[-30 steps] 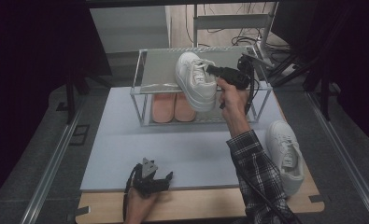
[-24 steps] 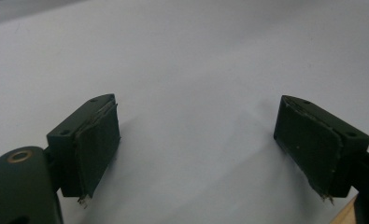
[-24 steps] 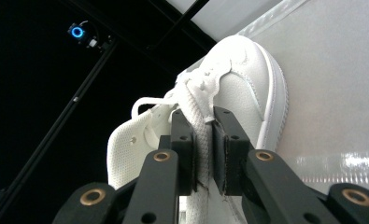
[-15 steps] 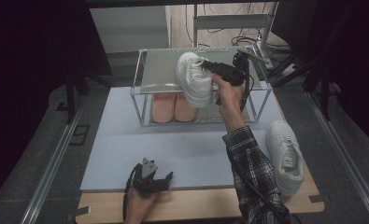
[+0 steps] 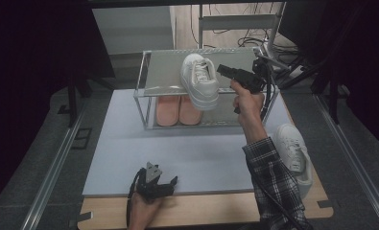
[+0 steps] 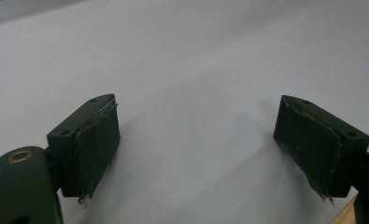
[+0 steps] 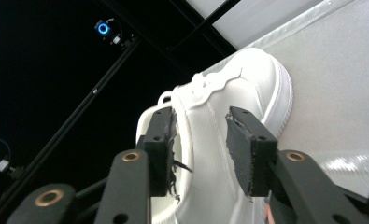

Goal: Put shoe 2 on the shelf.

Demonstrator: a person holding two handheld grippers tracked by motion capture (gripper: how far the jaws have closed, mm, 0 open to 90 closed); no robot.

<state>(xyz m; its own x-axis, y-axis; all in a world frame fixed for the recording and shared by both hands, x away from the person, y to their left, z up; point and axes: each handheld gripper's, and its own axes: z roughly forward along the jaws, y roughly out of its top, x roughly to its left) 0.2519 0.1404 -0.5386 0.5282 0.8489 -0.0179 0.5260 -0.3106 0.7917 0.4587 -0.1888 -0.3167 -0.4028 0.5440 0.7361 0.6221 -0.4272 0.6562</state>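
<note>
No brand, label or writing could be read on anything. White sneaker [image 5: 200,80] sat on top shelf of the clear rack [image 5: 148,81], sole down, long axis running front-to-back w/ a slight lean to the right; toe pointed toward the person & overhung the shelf's front edge, heel toward the far side. In right gripper view the sneaker [image 7: 219,140] lay beyond and between the jaws, jaws parted partway, one either side of the upper w/ gaps showing, not clamped. Right gripper [image 5: 225,70] was held up at shelf height just right of the sneaker, jaws aimed left at it. 2nd white sneaker [image 5: 292,155] lay on the table's right side, partly behind the plaid sleeve [image 5: 273,182], long axis roughly front-to-back. Pair of pinkish shoes [image 5: 177,110] sat side by side on the lower shelf, under the sneaker. Left gripper [image 5: 164,186] rested low at the near edge of the pale mat [image 5: 129,143], jaws spread wide w/ nothing between; left gripper view showed bare mat [image 6: 196,70] btwn them.
</note>
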